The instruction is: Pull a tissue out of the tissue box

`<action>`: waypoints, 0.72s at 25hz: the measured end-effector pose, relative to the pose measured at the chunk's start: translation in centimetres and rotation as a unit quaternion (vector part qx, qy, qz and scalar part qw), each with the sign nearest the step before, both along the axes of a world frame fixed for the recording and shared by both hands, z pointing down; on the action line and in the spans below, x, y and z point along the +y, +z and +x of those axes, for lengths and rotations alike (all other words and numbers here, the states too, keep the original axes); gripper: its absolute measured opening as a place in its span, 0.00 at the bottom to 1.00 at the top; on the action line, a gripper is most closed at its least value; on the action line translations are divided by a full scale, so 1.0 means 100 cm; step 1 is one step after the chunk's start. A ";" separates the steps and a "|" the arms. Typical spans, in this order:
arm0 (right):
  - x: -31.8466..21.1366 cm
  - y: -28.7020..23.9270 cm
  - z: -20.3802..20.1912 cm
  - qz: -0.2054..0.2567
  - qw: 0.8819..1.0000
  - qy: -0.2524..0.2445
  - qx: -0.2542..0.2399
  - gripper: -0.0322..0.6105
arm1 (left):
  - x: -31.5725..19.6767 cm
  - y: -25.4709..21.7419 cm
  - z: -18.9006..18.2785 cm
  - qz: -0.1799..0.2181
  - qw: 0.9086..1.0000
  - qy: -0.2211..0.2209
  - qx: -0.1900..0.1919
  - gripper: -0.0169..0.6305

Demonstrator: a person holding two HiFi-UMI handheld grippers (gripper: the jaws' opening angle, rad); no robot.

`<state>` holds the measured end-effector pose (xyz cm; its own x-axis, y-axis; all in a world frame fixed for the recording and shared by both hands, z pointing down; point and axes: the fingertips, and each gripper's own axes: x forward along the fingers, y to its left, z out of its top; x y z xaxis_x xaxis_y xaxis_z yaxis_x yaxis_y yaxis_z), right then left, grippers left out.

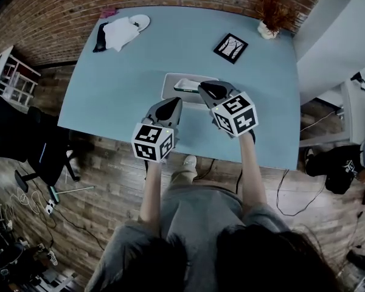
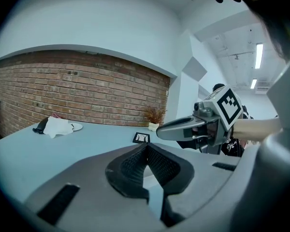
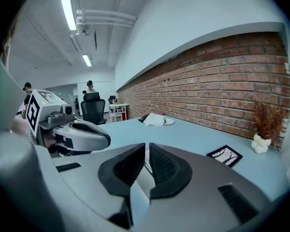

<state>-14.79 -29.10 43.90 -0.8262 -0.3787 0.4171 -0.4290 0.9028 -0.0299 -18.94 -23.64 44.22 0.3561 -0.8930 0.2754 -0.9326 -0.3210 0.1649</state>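
Observation:
A flat grey tissue box (image 1: 172, 90) lies on the blue table (image 1: 121, 84), near the middle of its front half. A bit of white tissue (image 1: 185, 84) shows at the box's top opening. My right gripper (image 1: 210, 90) hovers over the box's right end with its jaws shut, and I see nothing between them (image 3: 147, 149). Nearer the table's front edge, my left gripper (image 1: 169, 109) stays just short of the box, jaw tips touching (image 2: 146, 148) and empty. Each gripper view shows the other gripper alongside.
A black-framed picture (image 1: 230, 47) lies at the back right, with a dried plant in a white vase (image 1: 269, 26) beyond it by the brick wall. White cloth, a plate and a dark item (image 1: 118, 32) sit at the back left corner. An office chair (image 1: 24, 142) stands left of the table.

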 end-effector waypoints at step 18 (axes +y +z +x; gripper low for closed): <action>-0.035 0.058 -0.039 0.000 0.984 -0.085 0.156 0.20 | -0.027 0.030 -0.017 -0.038 0.999 0.029 0.001 0.03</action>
